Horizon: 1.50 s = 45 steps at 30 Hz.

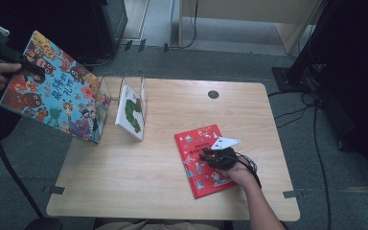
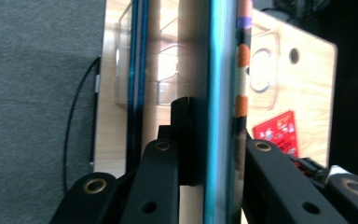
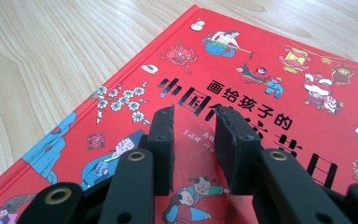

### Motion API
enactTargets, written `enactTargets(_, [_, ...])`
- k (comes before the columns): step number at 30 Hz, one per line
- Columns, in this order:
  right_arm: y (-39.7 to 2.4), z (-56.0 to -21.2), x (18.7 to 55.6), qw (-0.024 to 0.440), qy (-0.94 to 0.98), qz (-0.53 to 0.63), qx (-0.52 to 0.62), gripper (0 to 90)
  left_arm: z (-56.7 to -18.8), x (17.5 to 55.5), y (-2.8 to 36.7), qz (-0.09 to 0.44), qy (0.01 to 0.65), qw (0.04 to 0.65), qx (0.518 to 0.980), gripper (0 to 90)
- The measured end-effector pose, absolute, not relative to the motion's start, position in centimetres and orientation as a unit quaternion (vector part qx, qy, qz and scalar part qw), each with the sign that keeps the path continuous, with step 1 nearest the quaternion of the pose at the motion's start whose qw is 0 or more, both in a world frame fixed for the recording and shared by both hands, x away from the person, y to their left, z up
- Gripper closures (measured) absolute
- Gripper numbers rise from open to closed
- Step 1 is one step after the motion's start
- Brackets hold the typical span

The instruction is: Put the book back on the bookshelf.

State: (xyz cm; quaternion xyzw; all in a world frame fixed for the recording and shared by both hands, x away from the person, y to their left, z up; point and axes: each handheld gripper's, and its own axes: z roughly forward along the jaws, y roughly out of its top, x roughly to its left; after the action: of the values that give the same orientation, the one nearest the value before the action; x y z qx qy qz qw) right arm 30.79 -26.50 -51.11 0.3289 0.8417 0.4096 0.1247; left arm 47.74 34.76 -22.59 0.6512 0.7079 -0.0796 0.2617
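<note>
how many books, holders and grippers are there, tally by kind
Books: 3 (blue monster book held up, white caterpillar book in the holder, red book flat on the table)
Clear book holder: 1
Grippers: 2 (left gripper, right gripper)
Total: 6

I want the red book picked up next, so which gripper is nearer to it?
Right. The right gripper sits directly over the red book; the left gripper is off the table's far left.

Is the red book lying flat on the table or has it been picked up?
Flat. The red book lies closed, cover up, on the table; the right gripper is over the cover, jaws parted with nothing between them.
</note>
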Motion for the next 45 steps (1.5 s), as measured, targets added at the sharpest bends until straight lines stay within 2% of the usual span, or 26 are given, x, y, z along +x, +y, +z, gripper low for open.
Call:
enactTargets(13, [-26.5,-51.1,30.8,0.123,0.841,0.411,0.329,68.2,-25.3,48.9,32.6,-0.069,0.698,0.241,0.671,79.2])
enactTargets(15, [-26.5,-51.1,30.8,0.123,0.842,0.410,0.329,67.8,-25.2,48.9,32.7,-0.069,0.700,0.246,0.667,76.8])
enactTargets(19, [-26.5,-51.1,30.7,0.124,0.843,0.409,0.327,67.2,-24.6,48.6,33.6,-0.085,0.694,0.309,0.645,77.5])
enactTargets(21, [-26.4,-51.1,30.7,0.125,0.843,0.409,0.327,67.0,-24.5,48.5,33.5,-0.089,0.693,0.312,0.644,72.5])
enactTargets(28, [-26.4,-51.1,30.7,0.125,0.844,0.409,0.323,66.1,-24.0,48.2,34.0,-0.101,0.690,0.331,0.635,68.5])
enactTargets(37, [-26.4,-51.1,30.7,0.125,0.845,0.409,0.321,64.7,-22.6,47.9,31.9,-0.110,0.662,0.331,0.664,67.8])
enactTargets(45, [-26.8,-51.1,30.7,0.121,0.840,0.412,0.333,62.5,-21.9,47.0,30.2,-0.094,0.646,0.328,0.683,64.6])
